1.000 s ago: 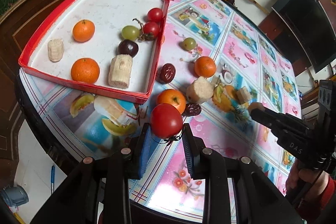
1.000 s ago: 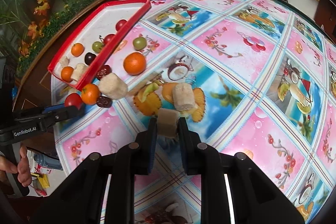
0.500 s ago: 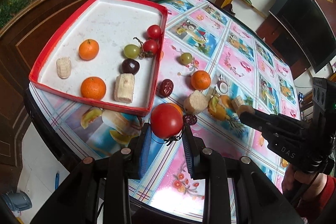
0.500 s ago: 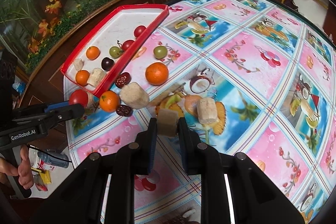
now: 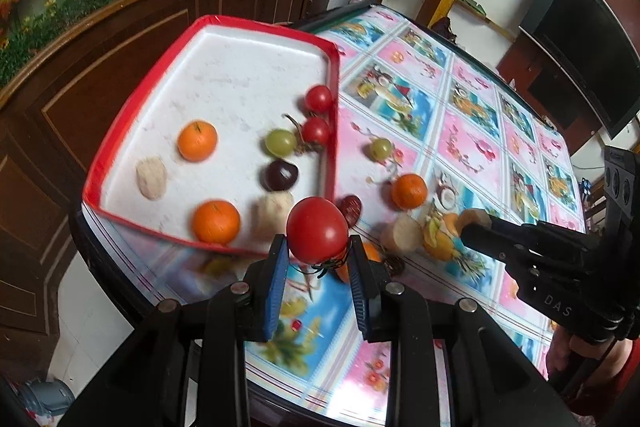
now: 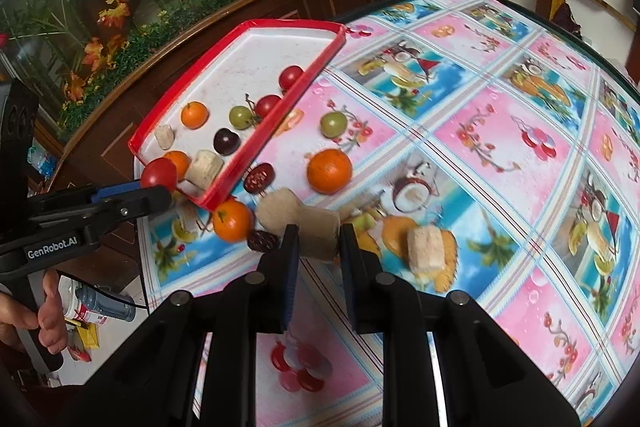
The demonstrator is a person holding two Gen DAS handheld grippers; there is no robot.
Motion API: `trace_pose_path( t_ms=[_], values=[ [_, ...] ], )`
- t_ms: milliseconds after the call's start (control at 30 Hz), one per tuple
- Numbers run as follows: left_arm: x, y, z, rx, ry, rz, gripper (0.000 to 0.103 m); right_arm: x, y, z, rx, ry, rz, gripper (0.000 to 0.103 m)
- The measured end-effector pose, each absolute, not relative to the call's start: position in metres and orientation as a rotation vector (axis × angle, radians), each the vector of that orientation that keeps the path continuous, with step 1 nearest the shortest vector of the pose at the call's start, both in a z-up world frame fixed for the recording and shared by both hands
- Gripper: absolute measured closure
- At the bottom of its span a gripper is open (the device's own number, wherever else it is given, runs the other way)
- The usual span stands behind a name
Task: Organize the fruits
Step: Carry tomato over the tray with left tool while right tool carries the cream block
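The tomato (image 5: pixel 317 230) is clamped between the blue pads of the left tool (image 5: pixel 318 259), lifted off the counter (image 5: pixel 472 147) and hanging just in front of the near wall of the red tray (image 5: pixel 120 123). The right tool (image 6: pixel 318 247) is clenched on a pale banana chunk (image 6: pixel 318 235), also clear of the counter, well short of the tray. Inside the tray lie two oranges, two small tomatoes, a green grape, a dark plum and two banana chunks; more oranges, dates, a grape and chunks lie loose on the counter beside it.

The main risk looks like the tray wall: carried low, the tomato could clip it and shove the tray toward the counter edge. A round, smooth tomato may also squirt out of a pinch near the pad tips. Released from height, it could roll into the fruit already placed.
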State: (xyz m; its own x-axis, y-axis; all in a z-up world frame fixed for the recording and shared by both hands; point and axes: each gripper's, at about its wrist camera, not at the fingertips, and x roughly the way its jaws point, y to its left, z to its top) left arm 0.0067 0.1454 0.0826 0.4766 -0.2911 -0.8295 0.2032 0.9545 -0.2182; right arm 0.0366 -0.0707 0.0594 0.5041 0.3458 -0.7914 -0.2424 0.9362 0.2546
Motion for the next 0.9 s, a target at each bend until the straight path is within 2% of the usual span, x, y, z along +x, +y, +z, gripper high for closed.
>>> trace_pose_path(
  t_ms=[600, 900],
  values=[
    [0.072, 0.199, 0.087, -0.135, 1.008, -0.229, 0.074, 0.095, -0.009, 0.085, 0.073, 0.929, 0.445, 0.081],
    [0.126, 0.206, 0.078, -0.129, 1.030, -0.250, 0.074, 0.140, 0.025, 0.078, 0.078, 0.955, 0.461, 0.081]
  ],
)
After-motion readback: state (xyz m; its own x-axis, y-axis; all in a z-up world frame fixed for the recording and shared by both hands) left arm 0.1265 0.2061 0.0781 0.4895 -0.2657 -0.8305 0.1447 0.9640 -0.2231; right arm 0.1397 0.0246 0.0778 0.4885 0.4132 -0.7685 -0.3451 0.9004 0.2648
